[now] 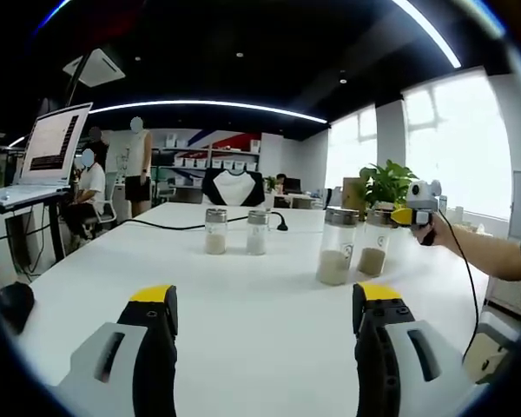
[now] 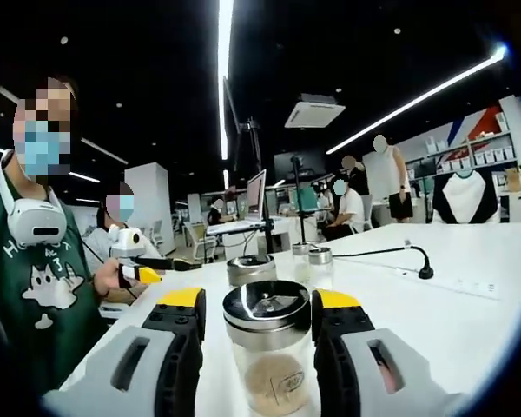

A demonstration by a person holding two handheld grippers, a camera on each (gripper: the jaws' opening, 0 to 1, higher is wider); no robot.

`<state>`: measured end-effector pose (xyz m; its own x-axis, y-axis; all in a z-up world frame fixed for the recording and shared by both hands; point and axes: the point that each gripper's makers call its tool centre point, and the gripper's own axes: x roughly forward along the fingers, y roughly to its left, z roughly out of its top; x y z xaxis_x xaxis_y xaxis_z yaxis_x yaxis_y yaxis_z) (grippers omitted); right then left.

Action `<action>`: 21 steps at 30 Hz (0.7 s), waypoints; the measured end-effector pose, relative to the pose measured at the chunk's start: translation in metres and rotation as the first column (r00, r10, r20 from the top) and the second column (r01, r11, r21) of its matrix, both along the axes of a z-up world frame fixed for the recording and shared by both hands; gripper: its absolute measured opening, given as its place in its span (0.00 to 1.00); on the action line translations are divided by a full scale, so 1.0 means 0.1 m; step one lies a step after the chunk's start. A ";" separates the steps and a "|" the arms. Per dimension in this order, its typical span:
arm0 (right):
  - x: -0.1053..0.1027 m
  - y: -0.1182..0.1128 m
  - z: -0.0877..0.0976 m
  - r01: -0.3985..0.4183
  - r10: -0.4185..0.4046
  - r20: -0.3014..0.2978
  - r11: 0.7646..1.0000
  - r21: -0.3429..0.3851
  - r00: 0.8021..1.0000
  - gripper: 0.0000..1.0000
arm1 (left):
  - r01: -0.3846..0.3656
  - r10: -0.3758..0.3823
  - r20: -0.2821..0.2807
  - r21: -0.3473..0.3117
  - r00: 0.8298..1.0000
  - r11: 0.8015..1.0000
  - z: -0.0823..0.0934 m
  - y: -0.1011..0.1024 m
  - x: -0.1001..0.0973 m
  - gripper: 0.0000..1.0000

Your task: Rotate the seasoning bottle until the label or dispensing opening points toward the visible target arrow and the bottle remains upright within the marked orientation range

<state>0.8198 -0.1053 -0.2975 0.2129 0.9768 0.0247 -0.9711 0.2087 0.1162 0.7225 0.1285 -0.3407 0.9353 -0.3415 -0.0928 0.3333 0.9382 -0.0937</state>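
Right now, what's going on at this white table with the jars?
A person holds a gripper in each hand at a white table. The right gripper has its jaws on either side of a seasoning bottle, which stands upright; firm contact cannot be told. The left gripper hangs open over bare tabletop. Three more jars stand on the table: two small, one large.

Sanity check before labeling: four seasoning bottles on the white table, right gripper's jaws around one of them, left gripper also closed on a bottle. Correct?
Not quite. The left gripper holds nothing: the left gripper view shows its jaws open over bare white table, short of the bottles. The rest stands: four seasoning bottles, and the right gripper view shows the right gripper with its jaws around one bottle.
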 end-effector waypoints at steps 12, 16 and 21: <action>-0.04 0.14 -0.08 -0.023 0.026 0.036 0.998 -0.063 0.999 0.42 | 0.010 -0.010 0.002 -0.006 1.000 1.000 0.01 -0.05 -0.02 0.87; -0.08 0.16 -0.08 -0.028 0.031 0.047 0.998 -0.058 0.998 0.41 | 0.014 -0.014 0.000 -0.006 1.000 1.000 0.01 -0.07 -0.01 0.87; -0.10 0.19 -0.09 -0.038 0.042 0.058 0.997 -0.062 0.997 0.41 | 0.017 -0.017 -0.005 -0.005 1.000 1.000 -0.01 -0.08 0.00 0.87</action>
<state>0.8103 -0.0861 -0.3061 0.1735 0.9845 -0.0240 -0.9836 0.1745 0.0465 0.7220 0.1204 -0.3416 0.9289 -0.3578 -0.0957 0.3486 0.9318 -0.1006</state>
